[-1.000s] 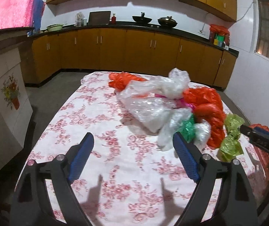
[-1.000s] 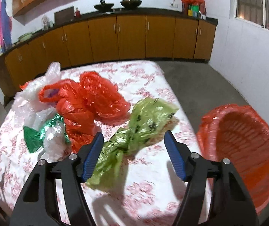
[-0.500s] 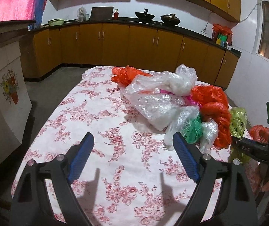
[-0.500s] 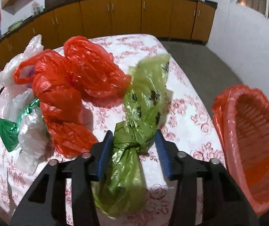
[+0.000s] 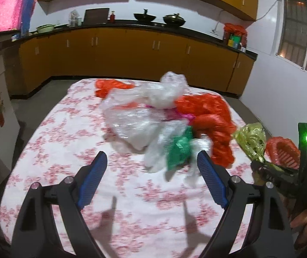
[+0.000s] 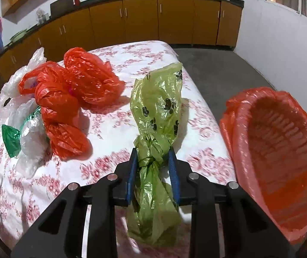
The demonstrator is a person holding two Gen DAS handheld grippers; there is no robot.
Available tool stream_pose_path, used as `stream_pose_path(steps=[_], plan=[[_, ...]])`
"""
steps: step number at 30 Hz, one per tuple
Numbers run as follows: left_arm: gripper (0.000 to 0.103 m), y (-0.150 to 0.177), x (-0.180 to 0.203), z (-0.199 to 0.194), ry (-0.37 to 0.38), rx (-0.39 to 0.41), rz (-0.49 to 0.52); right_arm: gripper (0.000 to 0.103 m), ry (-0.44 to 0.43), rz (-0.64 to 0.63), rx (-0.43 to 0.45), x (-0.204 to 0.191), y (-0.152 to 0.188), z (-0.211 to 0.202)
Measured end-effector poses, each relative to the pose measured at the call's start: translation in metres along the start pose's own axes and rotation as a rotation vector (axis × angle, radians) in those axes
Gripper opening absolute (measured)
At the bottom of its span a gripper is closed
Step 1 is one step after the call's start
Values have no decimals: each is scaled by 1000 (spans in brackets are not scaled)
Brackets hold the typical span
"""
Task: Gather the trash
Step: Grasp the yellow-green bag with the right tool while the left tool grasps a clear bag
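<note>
Right wrist view: right gripper [image 6: 152, 159] now clamped on knot of green bag [image 6: 156, 116], against parted a second ago. Bag apparently lifted off table [image 6: 114, 120]; contact underneath unclear. Red-lined basket [image 6: 282, 150] just beside table edge, to the right. Left gripper [image 5: 152, 167] spread wide as before, hovering near clear, green and red bag pile [image 5: 166, 120]. Floral tablecloth; orange kitchen cabinets [image 5: 132, 51] behind.

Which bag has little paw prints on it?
The green bag pinched at its knot by the right gripper. The red bags beside it are plain.
</note>
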State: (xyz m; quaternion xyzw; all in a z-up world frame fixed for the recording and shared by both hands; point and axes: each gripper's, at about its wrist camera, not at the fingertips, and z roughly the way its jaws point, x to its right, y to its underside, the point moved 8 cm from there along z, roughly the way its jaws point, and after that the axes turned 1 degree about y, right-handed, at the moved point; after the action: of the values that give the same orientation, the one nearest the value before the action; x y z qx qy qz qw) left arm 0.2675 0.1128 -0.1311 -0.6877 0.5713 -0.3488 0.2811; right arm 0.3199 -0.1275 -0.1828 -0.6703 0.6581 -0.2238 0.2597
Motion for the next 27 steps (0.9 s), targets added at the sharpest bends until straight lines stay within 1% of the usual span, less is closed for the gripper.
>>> stream_pose_path(steps=[3,8,9,12,14,15,18,19,20,22,27], plan=[[83,-2,19,7,28,-9,9,28,-5,15,1,9,3,-4],[71,-4,50,25,74,-41,29,28,-19,36,2,17,4,-6],[70,-4,56,30,78,-49,37,28,-26,42,3,17,5,-7],[61,2,66,49,67,-90,62,28,-37,45,6,18,4,-10],[55,7,68,60,54,-123,66,28,-46,45,10,18,3,-11],[54,9,68,66,52,-141,60,28,-51,45,12,18,2,-12],[47,12,69,76,44,-168,52,28,-60,47,14,19,2,-12],[42,13,69,78,41,-172,54,28,-61,48,14,19,2,-12],[34,13,70,80,42,-179,57,28,-62,49,14,19,2,-12],[26,16,71,84,52,-199,57,28,-62,51,13,20,2,-12],[21,16,72,79,73,-187,55,28,-63,57,19,23,3,-16]])
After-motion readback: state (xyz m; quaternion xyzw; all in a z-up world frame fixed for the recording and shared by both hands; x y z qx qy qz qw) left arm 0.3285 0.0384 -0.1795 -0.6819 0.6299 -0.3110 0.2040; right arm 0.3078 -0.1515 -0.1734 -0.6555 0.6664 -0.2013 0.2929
